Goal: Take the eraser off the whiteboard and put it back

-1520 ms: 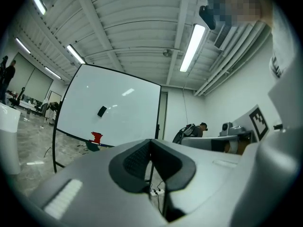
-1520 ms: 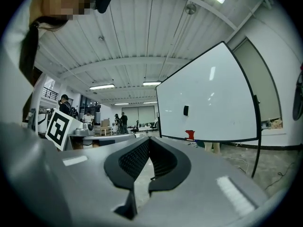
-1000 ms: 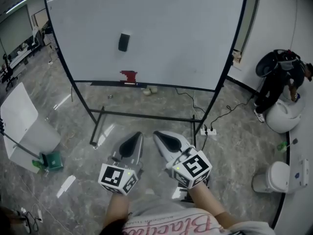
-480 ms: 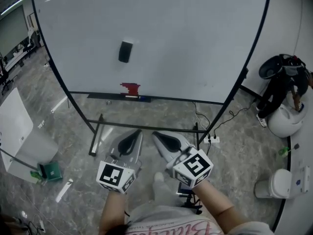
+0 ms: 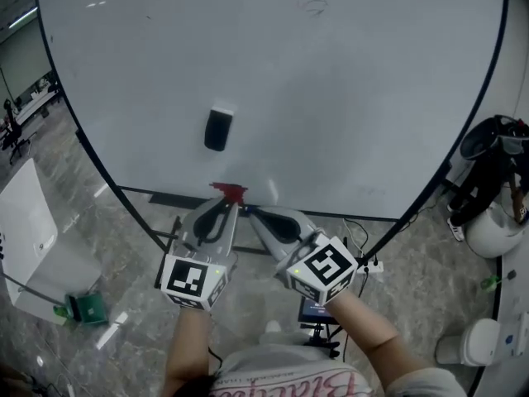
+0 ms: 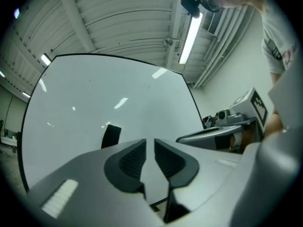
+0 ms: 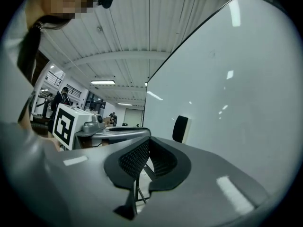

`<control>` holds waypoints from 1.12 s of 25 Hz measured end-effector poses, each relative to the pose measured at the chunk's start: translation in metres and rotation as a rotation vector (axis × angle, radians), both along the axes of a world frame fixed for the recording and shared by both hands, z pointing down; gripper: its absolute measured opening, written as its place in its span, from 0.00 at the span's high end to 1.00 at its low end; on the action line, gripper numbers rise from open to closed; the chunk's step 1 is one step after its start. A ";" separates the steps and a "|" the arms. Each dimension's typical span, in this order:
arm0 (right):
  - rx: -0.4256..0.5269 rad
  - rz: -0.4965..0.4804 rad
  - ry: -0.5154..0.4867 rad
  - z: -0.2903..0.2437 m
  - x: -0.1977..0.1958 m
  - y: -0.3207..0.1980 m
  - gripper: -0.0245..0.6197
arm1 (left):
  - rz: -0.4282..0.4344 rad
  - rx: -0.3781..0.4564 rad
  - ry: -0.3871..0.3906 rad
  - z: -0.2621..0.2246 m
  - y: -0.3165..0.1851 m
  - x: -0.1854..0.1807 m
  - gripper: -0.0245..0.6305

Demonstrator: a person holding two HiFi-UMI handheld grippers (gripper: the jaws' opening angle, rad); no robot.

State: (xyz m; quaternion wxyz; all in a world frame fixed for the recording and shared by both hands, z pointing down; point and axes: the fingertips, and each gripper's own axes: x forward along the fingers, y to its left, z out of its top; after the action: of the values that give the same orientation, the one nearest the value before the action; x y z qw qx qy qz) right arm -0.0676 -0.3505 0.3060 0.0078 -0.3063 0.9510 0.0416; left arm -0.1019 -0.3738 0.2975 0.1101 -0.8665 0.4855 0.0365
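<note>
Pointing left tongs (image 5: 220,212) and right tongs (image 5: 258,217) at the whiteboard (image 5: 347,89).
Left tongs are opening, nothing between them; right tongs clenched, empty; eraser (image 5: 217,129) stuck on the board.

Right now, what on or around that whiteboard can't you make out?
- Faint scribble near the top of the whiteboard, head view: too small to read.
- Green thing on the floor, head view: too small to name.
- Back of the eraser, every view: pressed against the whiteboard.
</note>
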 end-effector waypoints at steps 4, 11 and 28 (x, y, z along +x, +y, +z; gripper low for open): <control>0.024 -0.014 -0.008 -0.010 -0.006 -0.039 0.96 | -0.087 0.021 -0.061 -0.010 -0.051 -0.011 0.78; 0.007 0.048 -0.014 -0.009 -0.015 -0.100 0.96 | -0.235 -0.006 -0.119 -0.019 -0.124 -0.038 0.60; -0.024 0.211 -0.151 -0.031 -0.004 -0.141 0.96 | -0.278 -0.069 -0.171 -0.018 -0.185 -0.041 0.60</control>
State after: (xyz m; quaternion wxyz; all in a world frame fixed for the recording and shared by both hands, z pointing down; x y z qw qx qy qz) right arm -0.0716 -0.4917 0.2750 0.0711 -0.4071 0.9106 0.0075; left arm -0.1429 -0.5583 0.2797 0.1250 -0.7942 0.5906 -0.0695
